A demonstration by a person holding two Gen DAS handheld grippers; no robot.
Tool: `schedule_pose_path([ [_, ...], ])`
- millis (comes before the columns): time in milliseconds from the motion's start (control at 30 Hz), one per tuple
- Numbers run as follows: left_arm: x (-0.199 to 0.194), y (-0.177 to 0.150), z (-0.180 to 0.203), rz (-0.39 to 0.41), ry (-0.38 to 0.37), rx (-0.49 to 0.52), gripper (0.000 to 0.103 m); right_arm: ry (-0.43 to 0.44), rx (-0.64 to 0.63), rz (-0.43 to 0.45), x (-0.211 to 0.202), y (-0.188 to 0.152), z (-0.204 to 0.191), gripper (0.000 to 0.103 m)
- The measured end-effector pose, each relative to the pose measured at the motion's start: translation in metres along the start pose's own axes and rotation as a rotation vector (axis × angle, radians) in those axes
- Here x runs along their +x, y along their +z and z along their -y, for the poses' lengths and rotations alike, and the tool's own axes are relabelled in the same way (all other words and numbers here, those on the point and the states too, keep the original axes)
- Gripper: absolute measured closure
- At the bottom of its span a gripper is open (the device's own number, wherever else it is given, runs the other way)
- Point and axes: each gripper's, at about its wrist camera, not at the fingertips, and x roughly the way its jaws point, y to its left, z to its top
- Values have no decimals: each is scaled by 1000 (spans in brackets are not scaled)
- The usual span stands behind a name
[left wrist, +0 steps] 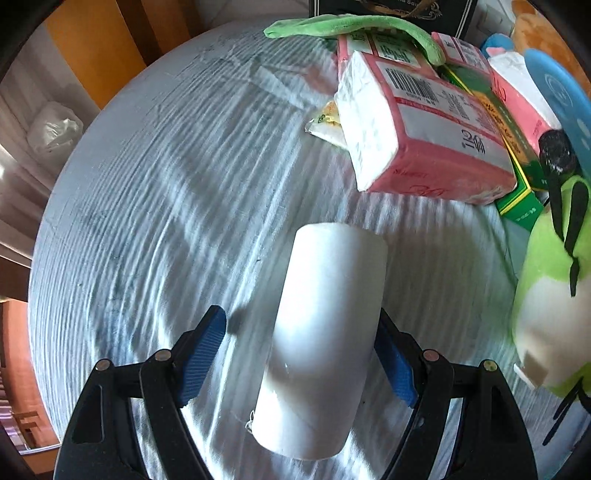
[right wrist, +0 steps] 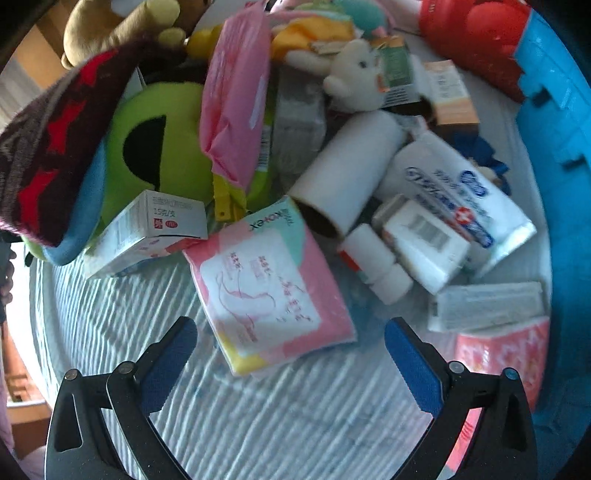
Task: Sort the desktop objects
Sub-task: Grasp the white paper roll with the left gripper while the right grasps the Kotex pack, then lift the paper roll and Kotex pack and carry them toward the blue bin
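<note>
In the left wrist view a white cylinder lies on the striped tablecloth between the blue pads of my left gripper. The right pad is against the cylinder, the left pad stands apart from it, so the jaws are open. In the right wrist view my right gripper is open and empty, just in front of a pink Kotex pack. Behind the pack lie a cardboard tube, a toothpaste tube and a small white bottle.
A pink tissue pack leans on green boxes at the far right, under a green cloth. A green plush sits at the right. The right view shows small boxes, plush toys, a knitted item and a blue crate.
</note>
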Motion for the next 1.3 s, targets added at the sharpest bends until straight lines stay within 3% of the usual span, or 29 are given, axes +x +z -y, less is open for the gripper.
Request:
schedule_pose_path([
  [267,-2,-3,3,4,-13,5,26,24,-35,-38,23,6,-2,0],
  [400,-8,-6,7,18,-40,18,55,40,-2,-31,26,5,4,0],
  [467,-8,-7,8,15,-36,15,55,45,13,-7,21,5,6,0],
  [600,-9,-11,6,16,-39,-13,55,15,-10,3,15,7,5,19],
  [833,-23,-28,1,26,-50,-71,56,-23,-54,-5,8,-1,0,31],
  [1000,-44,-44,6,63,-55,-76,56,-25,-55,9,-2,-13,2,33],
  [1300,-118,-68,36,235,-122,-41,56,9,-15,129,-55,-37,10,34],
])
